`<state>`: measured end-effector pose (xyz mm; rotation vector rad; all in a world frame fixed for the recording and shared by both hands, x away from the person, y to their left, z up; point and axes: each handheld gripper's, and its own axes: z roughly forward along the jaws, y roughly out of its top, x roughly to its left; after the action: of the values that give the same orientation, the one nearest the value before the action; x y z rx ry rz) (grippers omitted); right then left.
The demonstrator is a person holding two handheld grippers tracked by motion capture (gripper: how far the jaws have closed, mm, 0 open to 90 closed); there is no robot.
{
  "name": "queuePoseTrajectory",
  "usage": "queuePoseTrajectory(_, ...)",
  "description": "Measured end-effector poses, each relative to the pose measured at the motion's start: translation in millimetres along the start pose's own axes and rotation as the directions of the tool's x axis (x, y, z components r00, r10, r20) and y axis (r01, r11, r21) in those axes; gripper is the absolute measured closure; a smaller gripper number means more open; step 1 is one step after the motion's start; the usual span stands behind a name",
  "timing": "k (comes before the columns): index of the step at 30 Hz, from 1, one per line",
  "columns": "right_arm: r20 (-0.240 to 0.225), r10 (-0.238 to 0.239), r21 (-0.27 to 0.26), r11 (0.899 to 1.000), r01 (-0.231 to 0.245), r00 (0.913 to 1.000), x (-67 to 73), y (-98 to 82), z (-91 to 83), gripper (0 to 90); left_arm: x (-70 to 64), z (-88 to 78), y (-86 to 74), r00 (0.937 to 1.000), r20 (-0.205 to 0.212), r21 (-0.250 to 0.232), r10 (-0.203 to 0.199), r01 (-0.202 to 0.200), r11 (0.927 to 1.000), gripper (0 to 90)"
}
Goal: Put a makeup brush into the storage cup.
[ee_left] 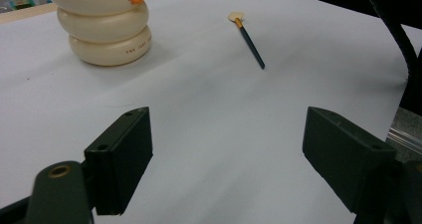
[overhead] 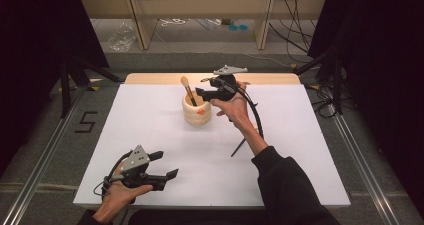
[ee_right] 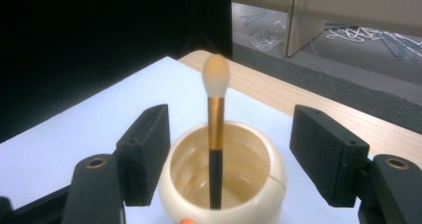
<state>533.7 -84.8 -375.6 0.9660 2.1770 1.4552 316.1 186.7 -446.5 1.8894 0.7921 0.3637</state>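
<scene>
1. At the lower left of the high view, the left gripper [overhead: 161, 171] is held low over the white table surface [overhead: 150, 135] by a hand; its jaws are spread wide with nothing between them, as is also seen in the left gripper view [ee_left: 226, 149].
2. Right of centre in the high view, a dark-handled brush [overhead: 239, 147] is seen lying flat on the white surface, partly hidden by the right forearm. In the left gripper view its pale, flat bristle head and blue-black handle [ee_left: 250, 41] are seen at upper centre, well apart from the holder.
3. Just above the middle of the high view, a cream holder [overhead: 196, 111] made of stacked rounded rings is standing upright; an orange spot is seen on its side and small lettering on its lowest ring.
4. A second brush [overhead: 188, 89], with a peach rounded tip, a gold ferrule and a black handle, is standing in the holder, leaning slightly.
5. The right gripper [overhead: 202, 89] is held just beside the holder's rim; in the right gripper view its jaws [ee_right: 229, 154] are parted on either side of the holder, gripping nothing.
6. A strip of bare wood [overhead: 150, 78] is seen at the table's far edge.
</scene>
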Motion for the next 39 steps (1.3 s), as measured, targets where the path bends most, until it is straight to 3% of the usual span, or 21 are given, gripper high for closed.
queuePoseTrajectory(11, 0.011, -0.032, 0.041, 0.999, 0.031, 0.9994, 3.0, -8.6, -34.0, 32.7, 0.1, -0.1, 0.7, 1.0, 0.003, -0.001, -0.001, 0.001, 1.0, 19.5)
queuePoseTrajectory(15, 0.018, 0.002, 0.067, 0.998, -0.004, 0.9998, 1.2, -14.7, -40.5, 31.3, -1.3, -1.3, 0.6, 0.9996, 0.005, -0.007, -0.027, 0.027, 0.9996, 19.5)
queuePoseTrajectory(18, 0.028, 0.002, 0.078, 0.997, -0.004, 0.9996, 0.7, -19.2, -45.3, 30.1, -0.3, -1.3, 0.7, 0.9998, 0.003, -0.006, -0.019, 0.02, 0.9998, 19.4)
queuePoseTrajectory(19, 0.032, 0.008, 0.085, 0.996, -0.011, 0.9994, 1.4, -20.6, -46.2, 28.4, 2.4, -1.0, 1.8, 0.9997, -0.005, -0.017, 0.023, -0.024, 0.9996, 19.4)
queuePoseTrajectory(20, 0.038, 0.0, 0.093, 0.996, -0.004, 0.9993, 1.1, -21.4, -47.7, 27.6, 2.5, -0.9, 2.0, 0.9995, 0.001, -0.016, 0.031, -0.031, 0.9994, 19.4)
queuePoseTrajectory(29, 0.041, 0.015, 0.12, 0.993, -0.019, 0.9991, 1.9, -30.4, -61.8, 23.1, -0.8, -1.1, 0.5, 0.9997, 0.002, -0.004, -0.022, 0.022, 0.9997, 19.4)
queuePoseTrajectory(39, 0.058, 0.012, 0.152, 0.988, -0.021, 0.9982, -2.6, -43.2, -82.6, 21.2, -0.8, -0.5, 0.5, 0.9998, 0.002, -0.002, -0.019, 0.019, 0.9998, 19.4)
